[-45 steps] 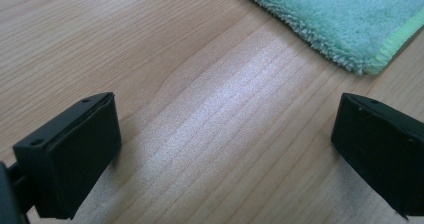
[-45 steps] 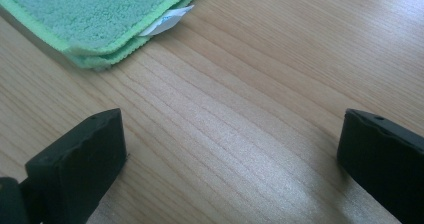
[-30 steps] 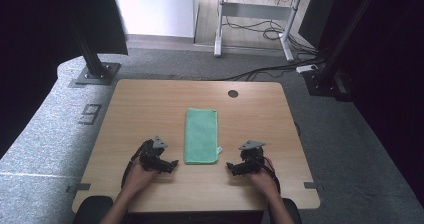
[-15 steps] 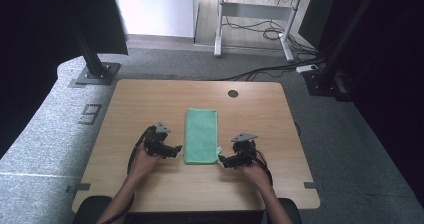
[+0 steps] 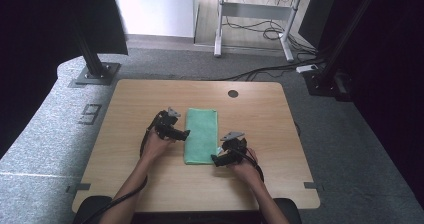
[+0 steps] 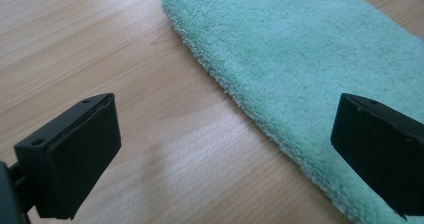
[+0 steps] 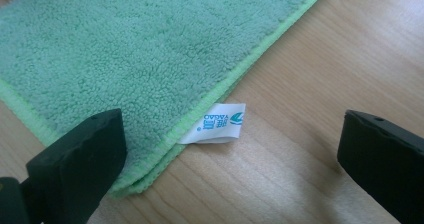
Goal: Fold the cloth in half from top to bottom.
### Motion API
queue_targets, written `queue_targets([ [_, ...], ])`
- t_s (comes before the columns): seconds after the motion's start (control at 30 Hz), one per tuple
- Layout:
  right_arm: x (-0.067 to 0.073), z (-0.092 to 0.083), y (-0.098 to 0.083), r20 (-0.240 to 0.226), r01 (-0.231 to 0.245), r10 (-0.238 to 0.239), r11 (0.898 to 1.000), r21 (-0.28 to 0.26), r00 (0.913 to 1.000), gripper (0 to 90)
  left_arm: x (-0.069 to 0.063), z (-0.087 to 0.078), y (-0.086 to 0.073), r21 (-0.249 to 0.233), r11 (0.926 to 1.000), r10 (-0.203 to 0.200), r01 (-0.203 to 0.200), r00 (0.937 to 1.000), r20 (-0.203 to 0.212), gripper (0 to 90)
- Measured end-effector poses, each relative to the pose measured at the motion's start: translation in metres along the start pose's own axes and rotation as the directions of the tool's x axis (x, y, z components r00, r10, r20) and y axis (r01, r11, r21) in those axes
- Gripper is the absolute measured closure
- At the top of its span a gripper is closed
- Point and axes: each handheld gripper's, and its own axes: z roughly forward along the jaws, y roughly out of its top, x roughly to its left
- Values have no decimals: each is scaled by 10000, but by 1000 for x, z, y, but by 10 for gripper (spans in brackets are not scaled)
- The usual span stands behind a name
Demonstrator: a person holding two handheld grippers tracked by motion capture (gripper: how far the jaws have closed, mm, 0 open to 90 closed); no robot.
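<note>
Folding looked barely begun: the green microfibre towel (image 5: 201, 135) lay flat as a long folded strip at the middle of the wooden table (image 5: 125, 109), nothing yet lifted. The left gripper (image 5: 181, 133) sat at its left long edge with jaws spread wide, one over the cloth. The right gripper (image 5: 216, 159) hovered by the near right corner, jaws likewise spread around the white label (image 7: 216, 124). Gripping and lifting remained.

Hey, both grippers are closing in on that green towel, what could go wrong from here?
The right gripper has its open jaws straddling the small white label at the towel edge, so it may pinch only the label. The folded edge there shows layers; it might catch just one. The left gripper straddles the other edge and may scrape the table.
</note>
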Motion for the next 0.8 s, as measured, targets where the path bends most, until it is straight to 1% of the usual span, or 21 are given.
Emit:
queue_targets([
  [0.1, 0, -1, -1, -3, 19, -19, 10000, 60, 10000, 0, 1, 6, -1, 78, 10000, -58, 58, 10000, -70, 0],
  [0.17, 0, -1, -1, -40, -74, 74, 10000, 61, 10000, 5, 1, 11, -3, 208, 9998, -54, 55, 10000, -81, 0],
  [0.23, 0, -1, -2, -118, -151, 152, 9999, 67, 9998, 10, 0, 16, -7, 503, 9986, 172, -165, 9998, -136, 0],
  [0.27, 0, -2, -2, -148, -205, 206, 9998, 64, 9997, 10, -1, 18, -9, 563, 9981, 264, -255, 9995, -151, 0],
  [0.33, 1, -3, -3, -163, -148, 149, 9999, 66, 9998, 12, -1, 18, -12, 425, 9991, 36, -35, 10000, -21, 0],
  [0.43, 4, -5, -5, -212, -121, 123, 9998, 127, 9997, 19, -3, 15, -15, 428, 9990, 82, -86, 9999, 94, 4],
  [0.47, 5, -7, -6, -232, -68, 71, 9999, 138, 9997, 20, -5, 14, -16, 425, 9991, 53, -58, 9999, 118, 5],
  [0.6, 12, -11, -10, -333, 57, -51, 9998, 199, 9994, 22, -10, 7, -23, 407, 9990, 150, -159, 9996, 231, 19],
  [0.8, 25, -20, -19, -479, 343, -331, 9991, 241, 9983, 25, -19, -5, -39, 308, 9995, 31, -45, 9990, 446, 21],
])
